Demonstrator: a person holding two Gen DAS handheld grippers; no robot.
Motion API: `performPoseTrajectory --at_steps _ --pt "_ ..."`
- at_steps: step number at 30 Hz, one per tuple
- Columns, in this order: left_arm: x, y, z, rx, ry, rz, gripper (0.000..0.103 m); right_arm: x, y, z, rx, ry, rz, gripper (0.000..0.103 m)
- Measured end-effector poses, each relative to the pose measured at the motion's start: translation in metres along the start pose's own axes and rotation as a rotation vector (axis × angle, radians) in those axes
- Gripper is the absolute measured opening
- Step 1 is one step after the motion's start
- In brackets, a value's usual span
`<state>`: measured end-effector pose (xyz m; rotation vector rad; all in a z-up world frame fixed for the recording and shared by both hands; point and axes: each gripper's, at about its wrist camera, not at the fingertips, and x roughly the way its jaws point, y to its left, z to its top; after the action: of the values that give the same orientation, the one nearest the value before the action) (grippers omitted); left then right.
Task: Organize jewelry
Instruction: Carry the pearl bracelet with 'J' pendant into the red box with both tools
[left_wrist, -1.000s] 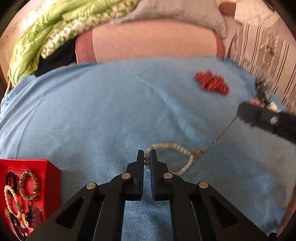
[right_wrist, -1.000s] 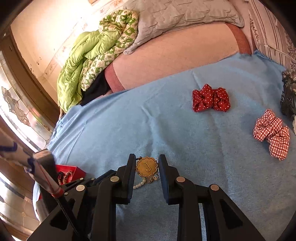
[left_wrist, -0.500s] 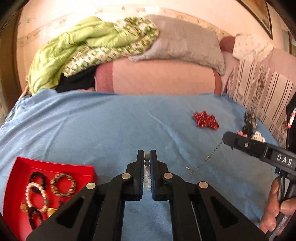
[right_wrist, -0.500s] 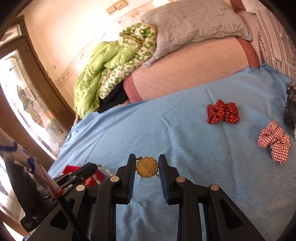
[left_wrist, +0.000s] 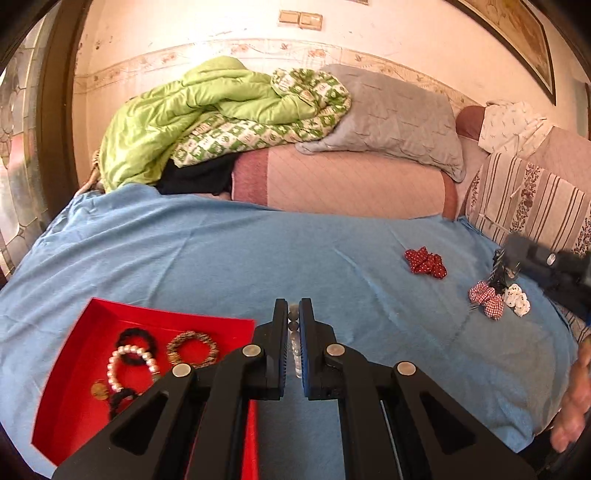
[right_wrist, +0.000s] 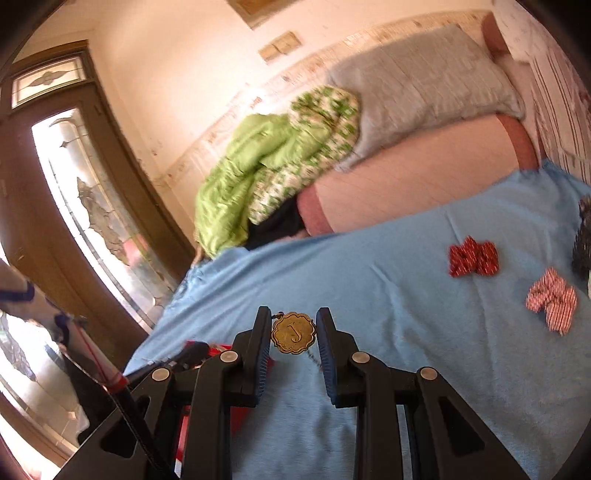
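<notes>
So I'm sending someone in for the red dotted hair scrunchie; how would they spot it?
Start at the blue bedspread and look toward its right side, short of the striped cushion. The dotted scrunchie lies alone there, dark red with tiny white dots, while the checked scrunchie nearer the edge is red-and-white plaid.

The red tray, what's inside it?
The red tray holds a pearl bracelet, a brown beaded bracelet, black bracelets and a gold coin charm. The left gripper hides its near corner.
</notes>
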<state>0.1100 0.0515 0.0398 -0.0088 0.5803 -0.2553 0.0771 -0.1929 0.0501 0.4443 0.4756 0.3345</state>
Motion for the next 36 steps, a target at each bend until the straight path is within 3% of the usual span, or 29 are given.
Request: performPoseTrajectory --at_steps 14,20,36 --pt "-0.071 0.08 -0.009 -0.116 -0.063 0.08 0.006 -0.011 0.081 -0.005 -0.077 0.013 0.146 0.027" --pt "-0.078 0.121 -0.026 -0.178 -0.029 0.125 0.006 0.003 0.119 -0.016 -0.114 0.062 0.207 0.027" --pt "-0.059 0.182 -0.065 -0.284 0.108 0.106 0.006 0.068 0.2 -0.077 -0.221 0.246 0.287 0.027"
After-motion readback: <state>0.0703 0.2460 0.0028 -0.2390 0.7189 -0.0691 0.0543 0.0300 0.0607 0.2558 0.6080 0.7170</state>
